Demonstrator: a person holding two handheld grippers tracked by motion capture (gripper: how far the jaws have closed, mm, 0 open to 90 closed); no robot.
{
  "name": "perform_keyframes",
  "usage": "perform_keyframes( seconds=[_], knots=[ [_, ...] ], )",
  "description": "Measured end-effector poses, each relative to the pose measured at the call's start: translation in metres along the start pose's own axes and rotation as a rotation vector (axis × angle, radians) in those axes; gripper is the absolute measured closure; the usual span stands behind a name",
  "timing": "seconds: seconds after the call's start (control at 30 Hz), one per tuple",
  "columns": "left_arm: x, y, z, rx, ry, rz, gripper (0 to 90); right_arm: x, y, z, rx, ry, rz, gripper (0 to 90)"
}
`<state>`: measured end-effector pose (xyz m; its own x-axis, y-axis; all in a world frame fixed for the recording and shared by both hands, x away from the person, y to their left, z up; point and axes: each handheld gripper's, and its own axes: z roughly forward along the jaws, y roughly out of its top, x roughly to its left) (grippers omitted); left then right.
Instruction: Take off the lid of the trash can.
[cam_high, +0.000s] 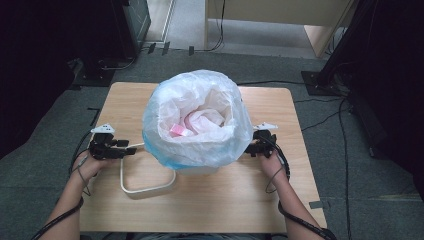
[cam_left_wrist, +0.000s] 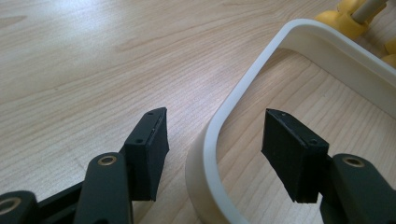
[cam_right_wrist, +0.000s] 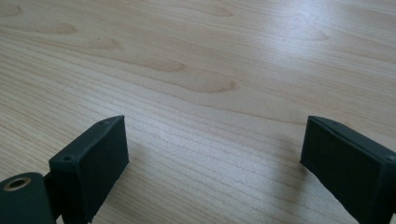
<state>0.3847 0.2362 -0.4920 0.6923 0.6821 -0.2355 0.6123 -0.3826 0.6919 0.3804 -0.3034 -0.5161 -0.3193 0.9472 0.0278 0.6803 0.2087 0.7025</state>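
In the high view, a bin lined with a white plastic bag (cam_high: 197, 117) stands mid-table, with a cream plastic ring (cam_high: 145, 181) lying at its near left. The left gripper (cam_high: 131, 149) sits at the ring's far-left corner; the right gripper (cam_high: 248, 148) rests just right of the bag.

In the left gripper view, the open jaws straddle the ring's (cam_left_wrist: 219, 140) wall without touching it.

In the right gripper view, the jaws stand wide apart over bare wooden table (cam_right_wrist: 196, 70).

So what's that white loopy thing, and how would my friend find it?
Find the big bin with the white bag on the wooden table. On its near left lies a cream plastic ring, flat and hollow. The left gripper straddles its rim.
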Motion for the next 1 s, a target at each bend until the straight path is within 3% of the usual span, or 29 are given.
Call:
perform_keyframes(
  seconds=[0.2,0.37,0.43,0.73,0.8,1.0],
  knots=[
    [-0.003,0.004,-0.003,-0.015,0.006,0.009,37.6,-0.002,0.004,-0.004,-0.018,0.013,0.017,7.6],
    [-0.006,0.007,-0.004,-0.015,0.004,-0.005,36.7,-0.002,0.007,-0.009,-0.041,0.021,0.004,7.6],
    [-0.009,0.011,-0.006,-0.021,0.006,0.008,36.0,-0.002,0.008,-0.010,-0.050,0.018,-0.001,7.6],
    [-0.022,0.021,-0.004,-0.018,-0.008,0.051,34.9,-0.005,0.014,-0.018,-0.073,0.097,-0.010,7.8],
    [-0.024,0.023,-0.005,-0.017,-0.011,0.055,34.6,-0.005,0.016,-0.021,-0.080,0.115,-0.010,15.6],
    [-0.027,0.026,-0.006,-0.015,-0.010,0.059,33.8,-0.006,0.020,-0.026,-0.097,0.127,0.004,16.5]
  ],
)
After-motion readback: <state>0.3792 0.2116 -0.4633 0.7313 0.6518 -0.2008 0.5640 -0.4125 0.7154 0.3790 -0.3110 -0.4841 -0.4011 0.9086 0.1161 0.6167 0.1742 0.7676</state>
